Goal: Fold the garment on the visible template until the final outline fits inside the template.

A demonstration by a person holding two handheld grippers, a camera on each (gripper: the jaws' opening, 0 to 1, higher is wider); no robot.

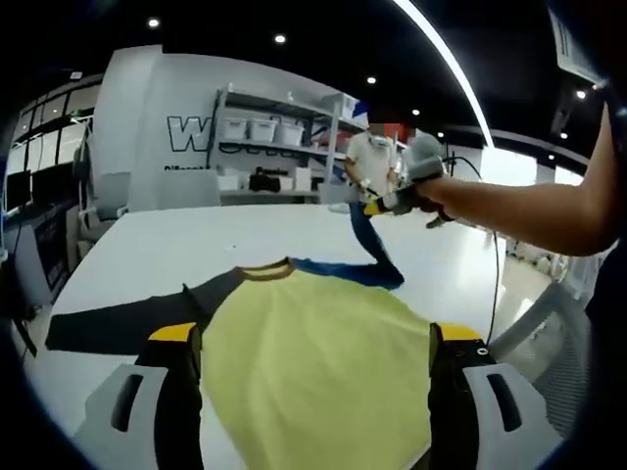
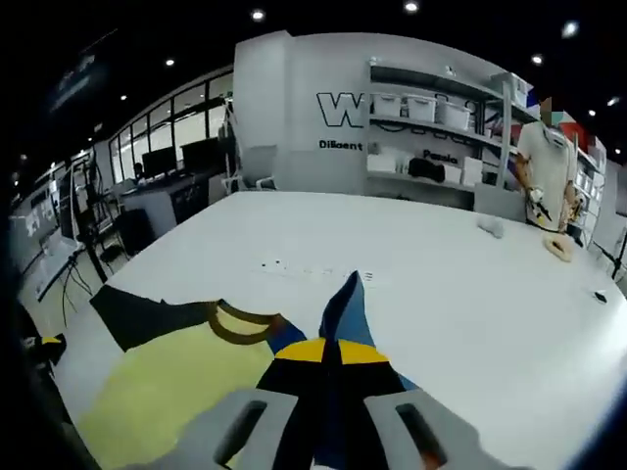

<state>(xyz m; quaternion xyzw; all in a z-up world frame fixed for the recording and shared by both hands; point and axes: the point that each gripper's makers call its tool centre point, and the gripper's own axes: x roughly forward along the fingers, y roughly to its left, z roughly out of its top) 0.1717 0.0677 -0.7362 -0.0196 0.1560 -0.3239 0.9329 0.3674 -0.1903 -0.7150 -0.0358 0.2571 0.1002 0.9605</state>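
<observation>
A shirt with a yellow body [image 1: 313, 343], a brown collar [image 1: 266, 268] and dark sleeves lies flat on the white table [image 1: 157, 250]. Its black sleeve [image 1: 122, 321] stretches out to the left. My left gripper [image 1: 313, 338] is open, its jaws wide apart low over the yellow body. My right gripper [image 1: 392, 204], held by a person's arm, has lifted the blue sleeve [image 1: 370, 245] off the table. In the right gripper view, that gripper [image 2: 333, 354] is shut on the blue sleeve [image 2: 345, 302], with the yellow body [image 2: 162, 392] and the collar [image 2: 240, 328] down to its left.
Shelves with white bins [image 1: 265, 129] stand behind the table, and a person [image 1: 372, 162] stands beside them. A small white thing [image 2: 490, 227] and a beige ring [image 2: 558, 247] lie on the far right of the table [image 2: 441, 294]. Monitors [image 2: 181, 157] line the left side.
</observation>
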